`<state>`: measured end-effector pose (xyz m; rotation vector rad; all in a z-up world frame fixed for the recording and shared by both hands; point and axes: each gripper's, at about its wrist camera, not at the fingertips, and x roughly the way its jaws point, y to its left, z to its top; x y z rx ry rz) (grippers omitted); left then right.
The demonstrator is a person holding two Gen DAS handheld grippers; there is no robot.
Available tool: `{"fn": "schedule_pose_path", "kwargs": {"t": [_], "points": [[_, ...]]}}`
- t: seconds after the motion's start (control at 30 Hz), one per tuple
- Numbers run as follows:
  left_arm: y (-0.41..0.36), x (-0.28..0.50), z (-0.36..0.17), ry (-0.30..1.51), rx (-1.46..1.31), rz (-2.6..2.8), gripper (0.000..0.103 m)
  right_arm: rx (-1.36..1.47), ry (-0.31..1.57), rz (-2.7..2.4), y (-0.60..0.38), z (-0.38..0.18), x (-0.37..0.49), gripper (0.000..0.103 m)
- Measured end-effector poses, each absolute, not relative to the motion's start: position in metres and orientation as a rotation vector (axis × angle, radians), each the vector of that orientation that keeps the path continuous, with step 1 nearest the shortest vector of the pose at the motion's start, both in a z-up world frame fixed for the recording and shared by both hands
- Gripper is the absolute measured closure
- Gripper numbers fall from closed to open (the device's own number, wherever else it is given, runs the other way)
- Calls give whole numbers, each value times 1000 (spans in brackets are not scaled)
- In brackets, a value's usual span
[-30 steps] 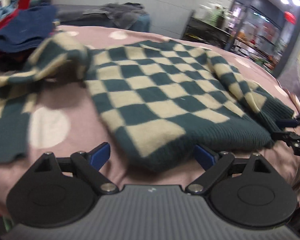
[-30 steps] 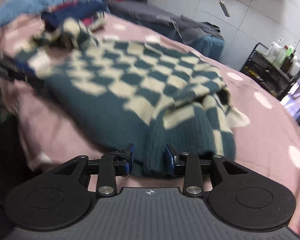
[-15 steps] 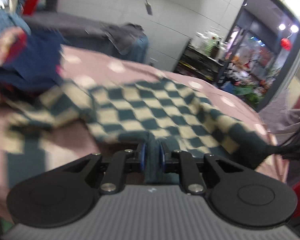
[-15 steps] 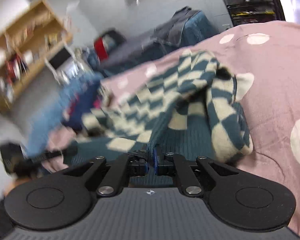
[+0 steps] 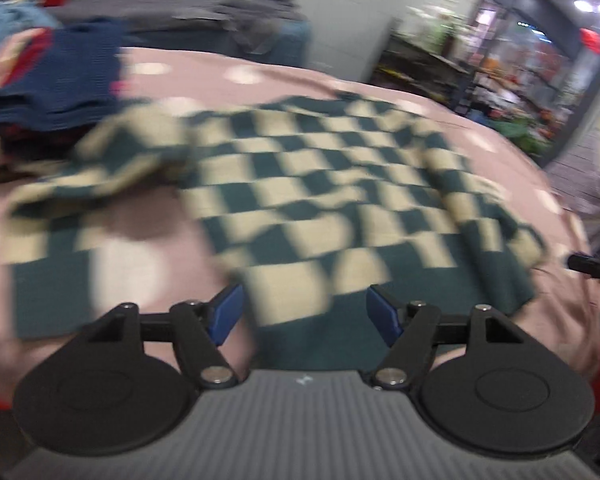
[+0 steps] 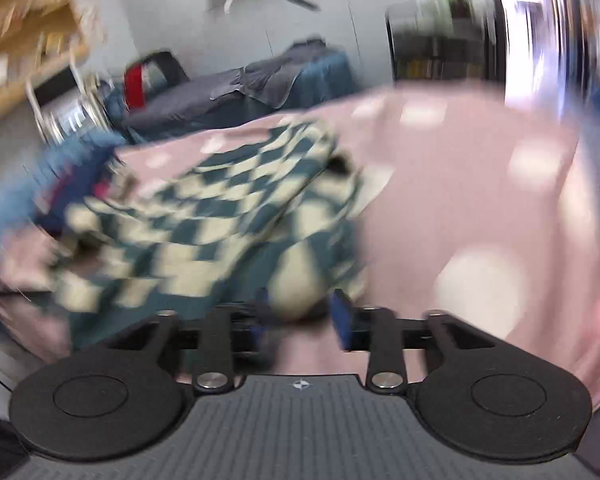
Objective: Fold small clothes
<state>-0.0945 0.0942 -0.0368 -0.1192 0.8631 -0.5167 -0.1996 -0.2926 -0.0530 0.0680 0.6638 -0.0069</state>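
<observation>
A teal-and-cream checked sweater (image 5: 340, 184) lies spread on the pink dotted bed cover (image 5: 160, 220), its left sleeve crumpled out to the left. My left gripper (image 5: 305, 314) hovers over the dark hem with its jaws opening; the hem lies under the gap and the blue pads are clear of it. In the right wrist view the sweater (image 6: 220, 216) is bunched along its right side. My right gripper (image 6: 300, 318) is at its near edge, jaws opening, a fold of knit loose between the pads. One of the right gripper's black fingers (image 5: 592, 267) shows past the sweater's right corner.
A pile of navy, blue and red clothes (image 5: 68, 72) sits at the back left of the bed. Behind it stands a grey couch with dark garments (image 5: 260, 36), and a black rack (image 5: 420, 68) to the right. Wooden shelves (image 6: 20, 40) line the left wall. Bare pink cover (image 6: 440, 200) lies right of the sweater.
A second ago both grippers were closing around the hem, and half a second ago they were shut on it. Now both have opened and let go, and the sweater has dropped back onto the bed.
</observation>
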Motion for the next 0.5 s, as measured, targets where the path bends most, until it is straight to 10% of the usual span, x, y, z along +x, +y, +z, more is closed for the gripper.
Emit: {"fn": "schedule_pose_path", "kwargs": {"t": [0.23,0.3,0.5], "points": [[30,-87,-51,889,-82,-649,23,-71,675,103,-292,-88,-163,12],[20,-88,-53,898,-61,-667,23,-43,700,130,-293,-90,-156,88],[15,-84,-60,934,-46,-677,20,16,569,-70,-357,-25,-157,90]]}}
